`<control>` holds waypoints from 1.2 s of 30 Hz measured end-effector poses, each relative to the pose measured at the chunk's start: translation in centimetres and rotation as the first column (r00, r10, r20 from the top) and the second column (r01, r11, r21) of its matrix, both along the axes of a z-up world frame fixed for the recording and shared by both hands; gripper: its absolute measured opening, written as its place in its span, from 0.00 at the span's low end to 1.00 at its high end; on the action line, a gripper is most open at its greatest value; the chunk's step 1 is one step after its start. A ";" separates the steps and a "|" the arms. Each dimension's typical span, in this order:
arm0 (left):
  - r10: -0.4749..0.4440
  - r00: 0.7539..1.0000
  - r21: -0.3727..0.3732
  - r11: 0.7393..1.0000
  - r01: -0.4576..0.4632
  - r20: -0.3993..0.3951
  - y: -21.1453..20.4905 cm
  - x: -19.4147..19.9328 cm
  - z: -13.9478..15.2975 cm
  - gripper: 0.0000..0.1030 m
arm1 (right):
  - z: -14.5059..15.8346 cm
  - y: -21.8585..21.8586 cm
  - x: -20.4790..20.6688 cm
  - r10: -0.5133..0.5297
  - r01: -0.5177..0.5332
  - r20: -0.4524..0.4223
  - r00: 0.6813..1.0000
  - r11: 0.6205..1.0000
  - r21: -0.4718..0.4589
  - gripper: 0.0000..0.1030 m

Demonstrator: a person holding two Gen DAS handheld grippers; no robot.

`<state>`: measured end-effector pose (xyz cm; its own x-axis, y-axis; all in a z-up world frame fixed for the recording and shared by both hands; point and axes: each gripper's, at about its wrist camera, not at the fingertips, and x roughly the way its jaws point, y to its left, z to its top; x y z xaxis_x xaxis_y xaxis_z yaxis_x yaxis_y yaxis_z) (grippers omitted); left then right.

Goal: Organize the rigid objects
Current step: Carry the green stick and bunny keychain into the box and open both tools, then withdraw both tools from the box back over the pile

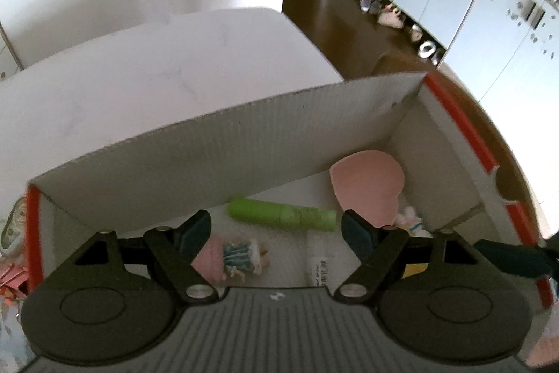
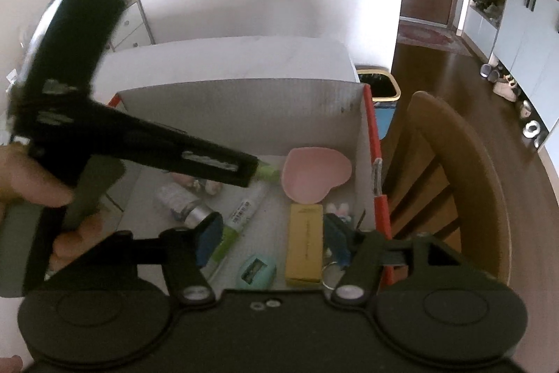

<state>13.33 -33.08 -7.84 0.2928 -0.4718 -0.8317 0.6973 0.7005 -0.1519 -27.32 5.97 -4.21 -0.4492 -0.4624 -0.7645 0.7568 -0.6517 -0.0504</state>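
Hovering over the box (image 2: 244, 100), both jaws empty: right gripper (image 2: 284, 238) jaws apart, nothing btwn; left gripper (image 1: 276, 229) jaws wide. Below, lower centre: yellow block (image 2: 304, 243), teal sharpener (image 2: 256, 271), marker (image 2: 241, 215), pink heart dish (image 2: 314, 173) w/ other items inside the box on white counter (image 1: 139, 65). Judgement: drop step appears done; next move calls for fetching another item outside the box.

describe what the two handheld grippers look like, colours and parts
Left gripper: black linkage arms with silver pivot pins, round black discs on either side, a grey ribbed body and dark teal pads. Right gripper: the same black linkage and discs, blue pads, a black body. The other view shows the left one's black frame on a grey handle.
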 end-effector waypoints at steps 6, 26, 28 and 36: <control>-0.003 1.000 -0.056 0.998 0.004 0.022 2.2 -1.2 2.0 0.79 | 0.8 0.6 0.8 0.011 -0.012 -0.011 1.000 1.000 -0.020 0.68; 0.042 0.995 -0.194 0.981 -0.025 0.087 10.8 -5.4 6.7 0.81 | 3.6 1.3 6.0 0.073 -0.079 -0.059 0.996 0.991 -0.105 0.96; 0.050 0.995 -0.204 0.978 -0.031 0.089 12.0 -5.4 6.9 0.83 | 3.9 1.1 6.7 0.077 -0.085 -0.067 0.995 0.990 -0.115 0.97; 0.043 0.996 -0.245 0.969 -0.024 0.075 16.2 -5.0 6.8 0.86 | 4.2 -0.9 10.2 0.100 -0.115 -0.102 0.990 0.982 -0.150 0.99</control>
